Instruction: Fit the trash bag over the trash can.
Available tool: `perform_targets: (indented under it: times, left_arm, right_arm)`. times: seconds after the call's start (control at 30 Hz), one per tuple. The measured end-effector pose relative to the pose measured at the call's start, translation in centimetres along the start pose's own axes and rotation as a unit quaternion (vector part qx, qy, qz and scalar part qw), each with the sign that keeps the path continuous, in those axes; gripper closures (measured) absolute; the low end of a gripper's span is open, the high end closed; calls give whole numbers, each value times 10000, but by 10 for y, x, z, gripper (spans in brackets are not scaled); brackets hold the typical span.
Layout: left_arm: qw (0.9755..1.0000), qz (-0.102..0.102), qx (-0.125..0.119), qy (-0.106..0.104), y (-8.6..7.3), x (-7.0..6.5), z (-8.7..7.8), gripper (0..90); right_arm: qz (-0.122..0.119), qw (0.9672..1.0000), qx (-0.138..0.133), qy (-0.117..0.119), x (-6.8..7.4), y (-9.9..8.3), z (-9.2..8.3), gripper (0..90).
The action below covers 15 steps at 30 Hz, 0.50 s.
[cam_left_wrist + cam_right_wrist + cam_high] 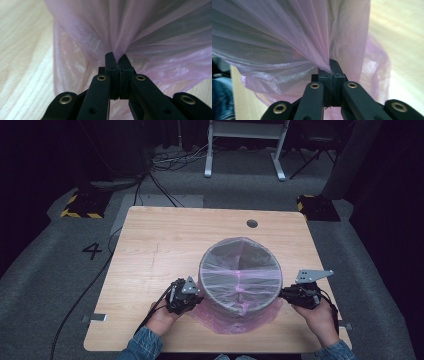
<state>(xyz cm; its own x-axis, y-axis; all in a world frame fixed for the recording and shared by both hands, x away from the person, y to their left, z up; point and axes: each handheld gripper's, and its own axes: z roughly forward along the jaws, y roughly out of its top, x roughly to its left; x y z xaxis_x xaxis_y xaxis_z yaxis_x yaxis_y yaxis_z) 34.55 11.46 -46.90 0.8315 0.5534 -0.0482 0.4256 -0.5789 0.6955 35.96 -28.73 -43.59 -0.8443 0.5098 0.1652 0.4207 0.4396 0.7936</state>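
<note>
Both grippers are clamped on the pink bag (240,312) draped over the bin (240,275) at the table's near edge — left gripper (117,58), right gripper (331,65). Step: gripping the skirt; next, an even lift.

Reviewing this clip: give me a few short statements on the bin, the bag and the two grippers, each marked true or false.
1. The left gripper is shut on the pink bag. True.
2. The right gripper hangs open, clear of the bag. False: its jaws pinch a fold of the film.
3. The bin lies on its side. False: it stands upright on the table, mouth up.
4. The bag is pulled over the bin's rim and down its outside. True.
5. Both grippers hold the bag at the same side of the bin. False: they are at opposite sides.
</note>
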Motion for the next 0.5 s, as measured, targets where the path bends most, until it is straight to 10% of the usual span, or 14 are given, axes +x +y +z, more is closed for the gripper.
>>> perform_targets:
  times: [0.13,0.3,0.5]
  left_arm:
    - [9993,-140,-350,7,-6,8,-7,867]
    - [9952,-295,-927,-125,-14,17,-29,462]
    - [9918,-285,-1216,261,-33,23,-58,400]
  right_arm:
    - [51,10000,2,66,-1,-6,2,878]
    - [-4,9998,-208,54,1,-8,-11,490]
    - [-36,9988,-487,-3,0,-3,-39,491]
